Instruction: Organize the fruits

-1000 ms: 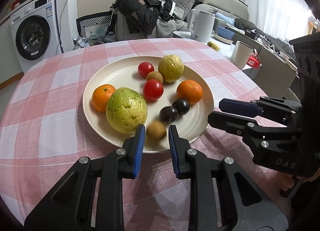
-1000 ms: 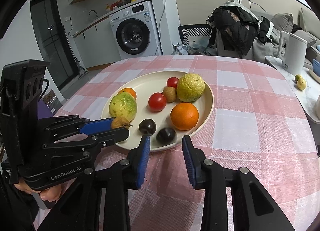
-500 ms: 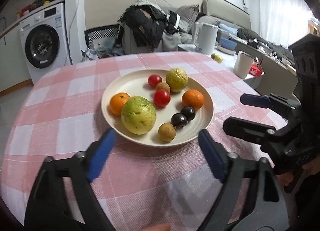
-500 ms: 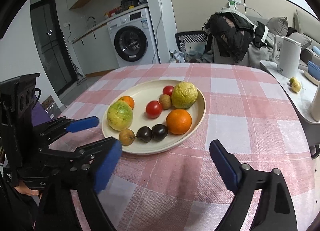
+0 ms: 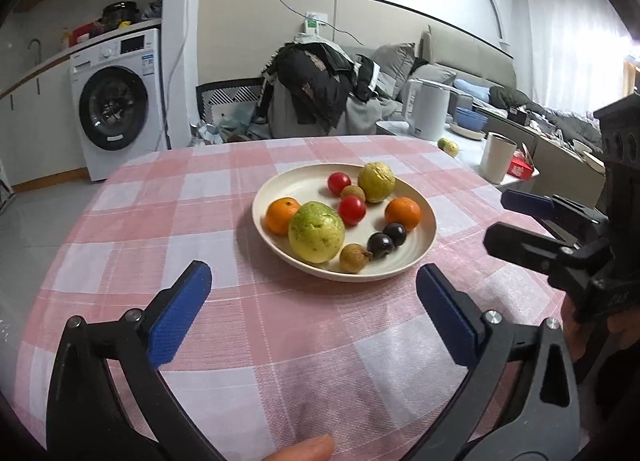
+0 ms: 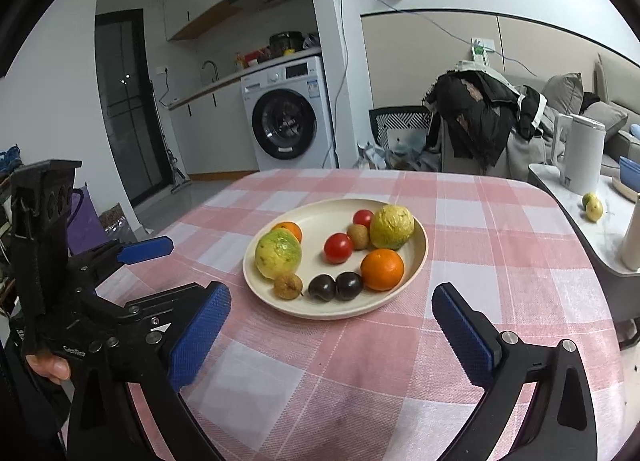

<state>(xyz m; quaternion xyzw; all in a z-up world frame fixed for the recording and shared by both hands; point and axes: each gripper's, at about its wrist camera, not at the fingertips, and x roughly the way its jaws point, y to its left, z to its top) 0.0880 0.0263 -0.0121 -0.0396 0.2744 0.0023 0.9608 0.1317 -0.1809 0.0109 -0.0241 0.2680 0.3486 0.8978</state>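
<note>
A cream plate [image 5: 428,239] on the pink checked tablecloth [image 5: 168,229] holds two green guavas [image 5: 316,231], two oranges [image 5: 402,213], two red tomatoes [image 5: 352,210], two dark plums [image 5: 381,245] and two small brown fruits [image 5: 354,257]. My left gripper [image 5: 312,301] hangs over the cloth just short of the plate's near rim; its jaws are opening and nothing is between them. My right gripper [image 6: 330,321] is also short of the plate [image 6: 420,257], jaws opening wide and empty. Each gripper shows at the side of the other's view.
The round table's edge curves close on both sides. A side counter [image 6: 576,197] on the right carries a white kettle [image 6: 582,157], a cup and two small fruits. A chair piled with clothes [image 5: 312,89] and a washing machine [image 5: 116,109] stand behind.
Both grippers went from nearly shut to wide open. Both drew back from the plate and rose a little, so the plate now looks smaller and farther away.
</note>
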